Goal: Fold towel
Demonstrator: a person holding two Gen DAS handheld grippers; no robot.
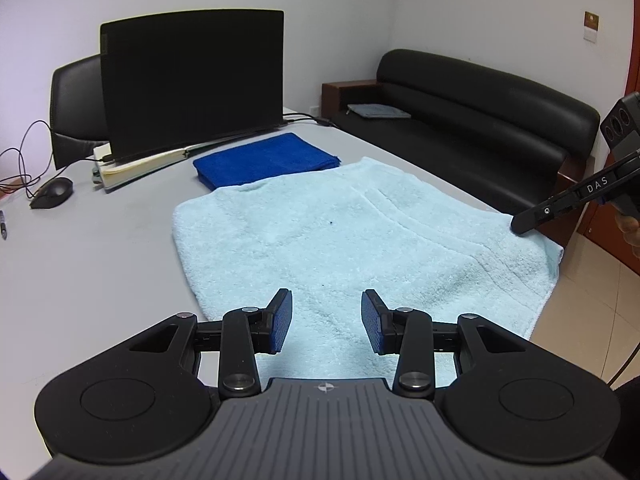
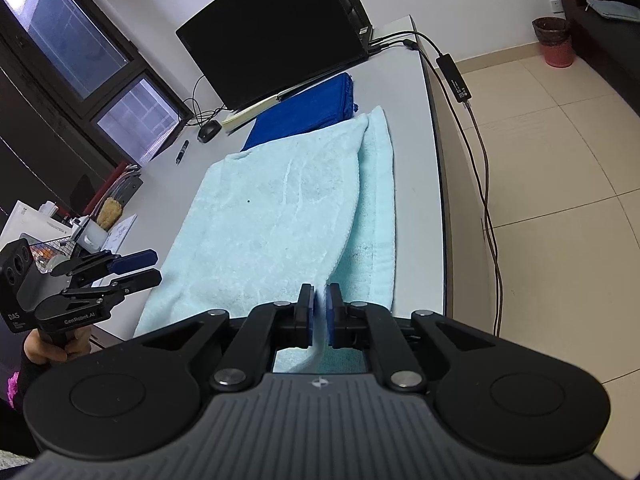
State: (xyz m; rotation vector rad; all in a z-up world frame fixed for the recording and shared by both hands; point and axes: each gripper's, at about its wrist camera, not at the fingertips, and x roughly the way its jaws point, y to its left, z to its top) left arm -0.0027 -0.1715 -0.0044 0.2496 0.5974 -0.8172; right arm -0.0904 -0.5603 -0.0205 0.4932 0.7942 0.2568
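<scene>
Each black tool (image 1: pixel 326 322) has blue ribbed pads (image 1: pixel 283 322), silver screws, a grey ridged housing.

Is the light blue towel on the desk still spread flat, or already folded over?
Folded over: the light blue towel shows an upper layer lying over a lower one, whose strip sticks out along the desk edge.

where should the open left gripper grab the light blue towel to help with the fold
Grip the near corner of the light blue towel with the left gripper, coming in low from the near table side. The towel lies flat there with a free edge, and the right gripper already pinches the top layer's edge on its own side.
</scene>
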